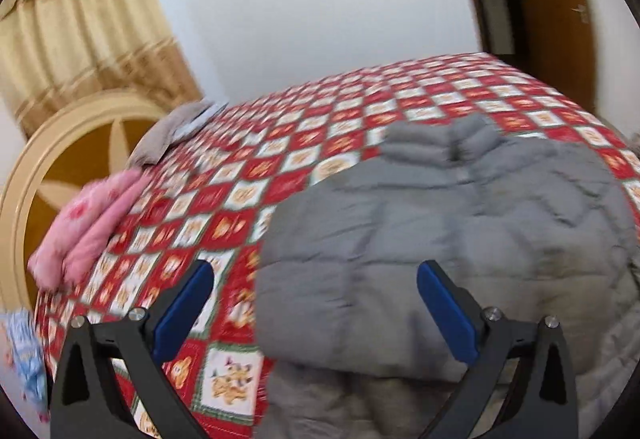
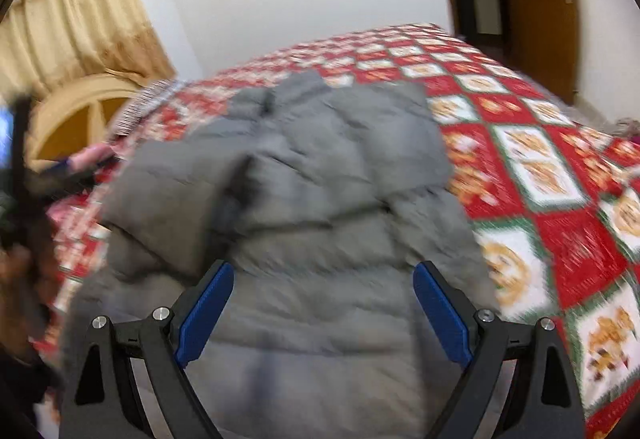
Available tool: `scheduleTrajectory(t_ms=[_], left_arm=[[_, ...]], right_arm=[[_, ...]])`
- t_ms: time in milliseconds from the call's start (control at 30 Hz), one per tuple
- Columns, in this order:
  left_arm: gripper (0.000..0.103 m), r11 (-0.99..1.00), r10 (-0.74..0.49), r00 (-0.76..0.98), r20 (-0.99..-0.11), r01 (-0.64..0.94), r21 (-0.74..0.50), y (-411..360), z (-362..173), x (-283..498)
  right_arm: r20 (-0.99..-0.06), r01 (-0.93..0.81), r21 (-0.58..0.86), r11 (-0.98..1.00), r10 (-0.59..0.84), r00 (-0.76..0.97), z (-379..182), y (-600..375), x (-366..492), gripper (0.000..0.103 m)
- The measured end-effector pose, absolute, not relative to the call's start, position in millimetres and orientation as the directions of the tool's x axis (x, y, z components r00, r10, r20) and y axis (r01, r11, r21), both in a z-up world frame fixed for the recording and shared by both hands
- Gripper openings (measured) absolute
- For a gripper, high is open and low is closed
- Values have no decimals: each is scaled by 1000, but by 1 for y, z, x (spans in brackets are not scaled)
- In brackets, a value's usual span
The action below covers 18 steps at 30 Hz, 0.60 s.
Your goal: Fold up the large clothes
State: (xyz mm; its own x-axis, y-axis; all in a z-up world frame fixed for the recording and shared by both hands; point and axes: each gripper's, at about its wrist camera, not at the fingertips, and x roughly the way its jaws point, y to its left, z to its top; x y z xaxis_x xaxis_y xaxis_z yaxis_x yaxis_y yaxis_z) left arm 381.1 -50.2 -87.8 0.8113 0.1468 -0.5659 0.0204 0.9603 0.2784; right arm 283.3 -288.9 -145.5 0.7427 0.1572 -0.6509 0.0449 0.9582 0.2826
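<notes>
One wide bed (image 1: 400,95) under a red-and-white checked quilt with orange cartoon squares filled most of both views, a cream and brown arched headboard (image 1: 60,175) at its far left end. On the quilt lay a grey quilted puffer jacket (image 2: 320,167), bulky and partly folded over itself, its collar end towards the far wall. A pink patterned pillow (image 1: 92,227) rested beside the headboard, well apart from the jacket. The left hand-held gripper (image 1: 316,311) hung over the jacket's left edge, blue pads spread wide with nothing pinched. The right hand-held gripper (image 2: 324,313) hovered above the jacket's near part, jaws likewise wide and empty.
</notes>
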Motion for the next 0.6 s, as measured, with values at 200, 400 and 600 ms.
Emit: scheduleTrajectory(t_ms=[200,400,600], left_arm=[[103,971,171,772,-613,-28,236,-17,-105,387],[103,969,200,763,-614,-61,240,15,-107,391],[103,963,251,734,-630,-122,241,36,-112,408]], right_arm=[[-671,-16,391,920,297,679,-150,-253,344,90],[-694,-15,458,889,368,618,-171,-248,375,14],[-700,22,372,928,265,663,-158,-269,363,11]])
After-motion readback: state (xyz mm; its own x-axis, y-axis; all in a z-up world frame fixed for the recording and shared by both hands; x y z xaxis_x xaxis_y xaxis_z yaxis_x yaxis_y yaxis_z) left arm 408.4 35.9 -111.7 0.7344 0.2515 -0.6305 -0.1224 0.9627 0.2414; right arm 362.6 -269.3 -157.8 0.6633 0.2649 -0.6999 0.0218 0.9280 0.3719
